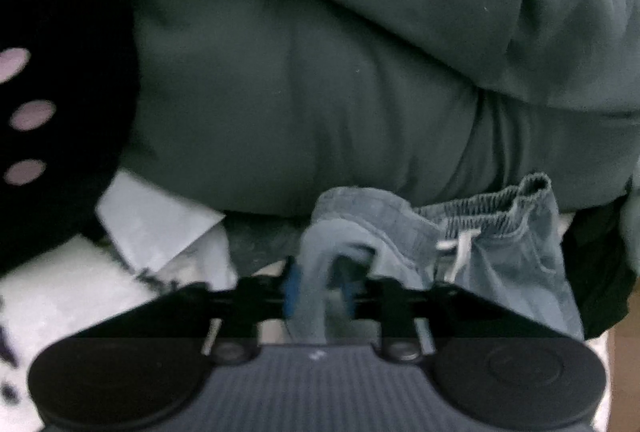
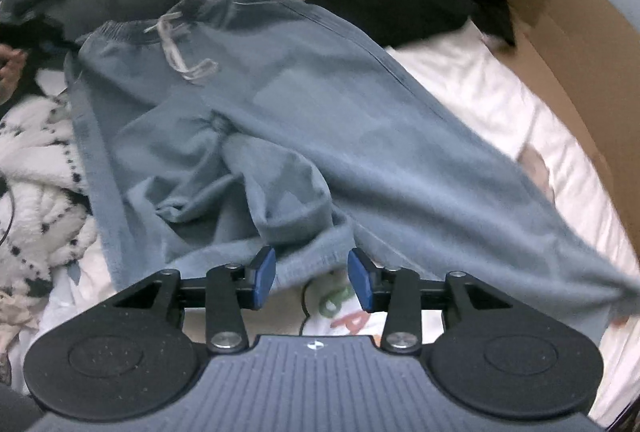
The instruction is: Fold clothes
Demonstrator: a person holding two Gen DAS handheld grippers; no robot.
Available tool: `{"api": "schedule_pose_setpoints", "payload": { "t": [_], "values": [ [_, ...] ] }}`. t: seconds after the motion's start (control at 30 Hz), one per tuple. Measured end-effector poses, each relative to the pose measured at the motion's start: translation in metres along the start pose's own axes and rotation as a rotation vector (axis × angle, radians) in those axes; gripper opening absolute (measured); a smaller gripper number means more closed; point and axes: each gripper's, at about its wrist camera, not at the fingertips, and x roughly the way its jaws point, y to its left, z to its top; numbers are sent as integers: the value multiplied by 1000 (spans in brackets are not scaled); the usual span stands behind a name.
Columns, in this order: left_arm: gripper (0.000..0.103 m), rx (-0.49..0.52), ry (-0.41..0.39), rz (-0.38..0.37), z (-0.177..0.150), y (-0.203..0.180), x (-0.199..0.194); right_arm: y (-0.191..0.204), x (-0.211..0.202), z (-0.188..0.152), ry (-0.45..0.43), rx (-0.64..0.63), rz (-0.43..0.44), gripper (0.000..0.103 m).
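Observation:
Grey-blue sweatpants (image 2: 304,120) with an elastic waistband and a white drawstring (image 2: 176,48) lie spread across the bed in the right wrist view, waist far left, one leg running to the right. My right gripper (image 2: 312,280) is open at the near hem of a leg, with cloth edge between its blue pads (image 2: 264,276). In the left wrist view my left gripper (image 1: 320,292) is shut on a bunched fold of the sweatpants (image 1: 500,244) near the waistband.
A big dark green garment (image 1: 320,80) is heaped just beyond the waistband. Black clothing with pale dots (image 1: 48,92) lies at left. A white sheet (image 2: 500,104), a spotted white fleece (image 2: 36,192) and a cardboard box (image 2: 560,16) surround the pants.

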Motion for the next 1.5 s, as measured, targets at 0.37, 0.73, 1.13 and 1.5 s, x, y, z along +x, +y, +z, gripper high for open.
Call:
{"api": "schedule_pose_setpoints", "payload": {
  "t": [0.37, 0.73, 1.13, 1.5],
  "values": [
    [51, 74, -28, -69, -42, -41, -45, -48, 42, -52, -123, 232, 68, 50],
    [55, 267, 49, -182, -103, -122, -44, -79, 90, -67, -213, 458, 172, 56],
    [60, 350, 172, -342, -150, -216, -20, -93, 150, -53, -234, 568, 222, 57],
    [60, 338, 282, -399, -212, -237, -1, -69, 158, -64, -162, 506, 231, 19]
  ]
}}
